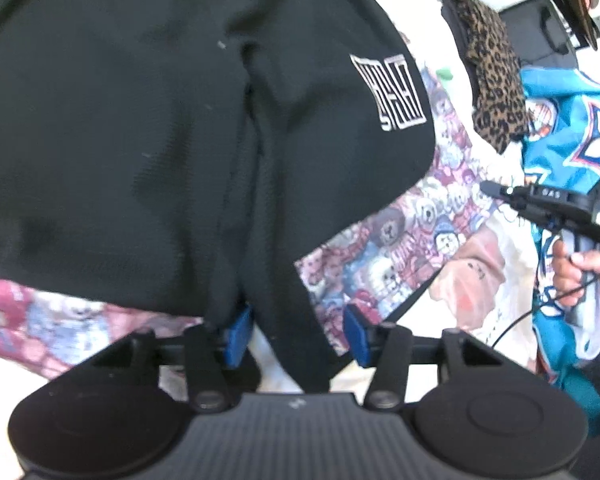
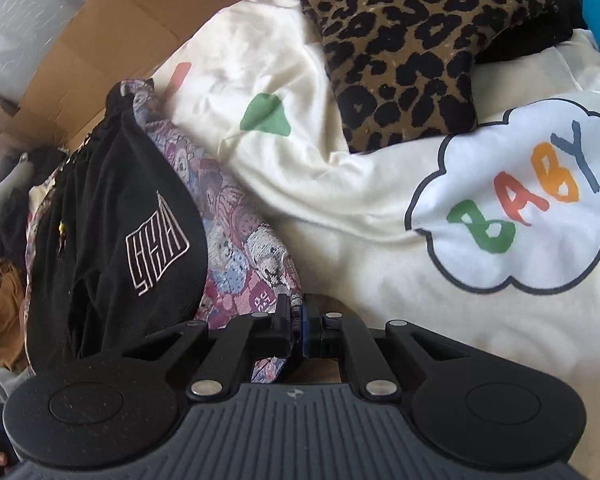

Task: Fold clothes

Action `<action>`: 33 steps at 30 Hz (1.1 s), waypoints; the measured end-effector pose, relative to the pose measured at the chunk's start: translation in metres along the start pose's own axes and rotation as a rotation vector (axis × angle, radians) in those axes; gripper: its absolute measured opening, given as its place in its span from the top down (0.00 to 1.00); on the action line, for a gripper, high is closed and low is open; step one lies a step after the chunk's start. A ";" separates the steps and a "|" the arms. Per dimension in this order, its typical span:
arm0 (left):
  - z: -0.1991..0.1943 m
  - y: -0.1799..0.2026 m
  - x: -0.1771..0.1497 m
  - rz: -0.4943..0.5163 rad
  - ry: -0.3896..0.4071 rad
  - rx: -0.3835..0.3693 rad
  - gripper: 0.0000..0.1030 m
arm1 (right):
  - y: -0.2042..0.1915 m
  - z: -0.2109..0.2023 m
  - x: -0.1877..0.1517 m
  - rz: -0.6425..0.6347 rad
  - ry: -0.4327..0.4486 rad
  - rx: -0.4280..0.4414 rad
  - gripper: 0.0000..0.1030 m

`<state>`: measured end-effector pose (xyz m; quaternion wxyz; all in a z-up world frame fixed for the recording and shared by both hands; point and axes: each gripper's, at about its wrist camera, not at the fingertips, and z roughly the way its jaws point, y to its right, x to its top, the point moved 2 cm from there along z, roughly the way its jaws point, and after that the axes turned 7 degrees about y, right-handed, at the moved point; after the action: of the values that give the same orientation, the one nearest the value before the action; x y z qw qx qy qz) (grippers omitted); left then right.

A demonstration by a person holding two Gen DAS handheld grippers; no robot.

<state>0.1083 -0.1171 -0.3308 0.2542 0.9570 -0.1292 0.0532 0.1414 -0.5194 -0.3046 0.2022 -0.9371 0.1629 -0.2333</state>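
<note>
I am seeing my left hand-held gripper (image 1: 298, 334) standing with its blue pads (image 1: 238, 334) spread apart, a fold of the black shorts (image 1: 140, 140) hanging between them, with no pad visibly pressing it. My right hand-held gripper (image 2: 298, 328) is sitting with its fingers pressed together at the edge of the teddy-bear patterned fabric (image 2: 236, 236). The shorts are lying over that fabric, the white logo (image 1: 388, 94) near their curved hem. Beyond are crowding a cream "BABY" garment (image 2: 500, 208), a leopard-print piece (image 2: 400, 48) and a teal garment (image 1: 560, 140), leaving little bare room.
</note>
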 end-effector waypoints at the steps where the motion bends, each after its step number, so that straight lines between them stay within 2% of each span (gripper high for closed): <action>1: 0.002 0.001 0.000 0.003 -0.004 0.006 0.49 | 0.000 0.002 -0.001 -0.001 -0.004 -0.002 0.97; 4: 0.007 0.000 0.000 -0.006 -0.009 0.017 0.50 | 0.005 0.007 -0.005 0.006 -0.022 -0.006 0.97; 5: 0.006 -0.001 0.000 -0.014 -0.008 0.016 0.57 | 0.005 0.008 -0.007 0.008 -0.032 -0.002 0.97; 6: 0.006 -0.001 0.000 -0.015 -0.010 0.017 0.74 | 0.005 0.010 -0.008 0.009 -0.041 0.004 0.97; 8: 0.007 -0.003 0.000 -0.024 -0.016 0.014 0.91 | 0.004 0.010 -0.010 0.010 -0.051 0.019 0.95; 10: 0.009 -0.004 -0.001 -0.035 -0.019 0.008 0.96 | 0.005 0.008 -0.009 0.018 -0.046 0.026 0.92; 11: 0.009 -0.005 -0.002 -0.030 -0.019 0.011 0.96 | 0.008 0.007 -0.007 0.035 -0.038 0.030 0.90; 13: 0.008 -0.006 -0.004 -0.021 -0.021 0.017 0.97 | 0.015 0.005 -0.003 0.079 -0.020 0.042 0.74; 14: 0.007 -0.006 -0.005 -0.017 -0.021 0.020 0.97 | 0.019 0.006 -0.002 0.103 -0.014 0.049 0.71; 21: 0.011 -0.005 -0.004 0.001 -0.032 0.028 0.97 | 0.038 0.025 -0.006 0.267 -0.042 0.123 0.68; 22: 0.011 -0.003 -0.003 0.008 -0.034 0.031 0.97 | 0.037 0.028 -0.007 0.269 -0.050 0.126 0.74; 24: 0.013 -0.001 -0.003 0.024 -0.036 0.034 0.97 | 0.032 0.030 -0.007 0.238 -0.073 0.114 0.97; 27: 0.012 0.002 -0.003 0.032 -0.040 0.034 0.97 | 0.020 0.023 -0.004 0.147 -0.068 0.098 0.98; 29: 0.008 0.001 -0.004 0.038 -0.040 0.029 0.97 | 0.014 0.011 0.004 0.113 -0.031 0.082 0.99; 33: 0.002 0.007 -0.003 0.050 -0.031 -0.036 0.97 | 0.005 -0.021 0.027 0.055 0.060 0.055 0.99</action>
<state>0.1039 -0.1233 -0.3294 0.2679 0.9495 -0.1579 0.0425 0.1531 -0.5406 -0.2798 0.2293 -0.9190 0.1881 -0.2598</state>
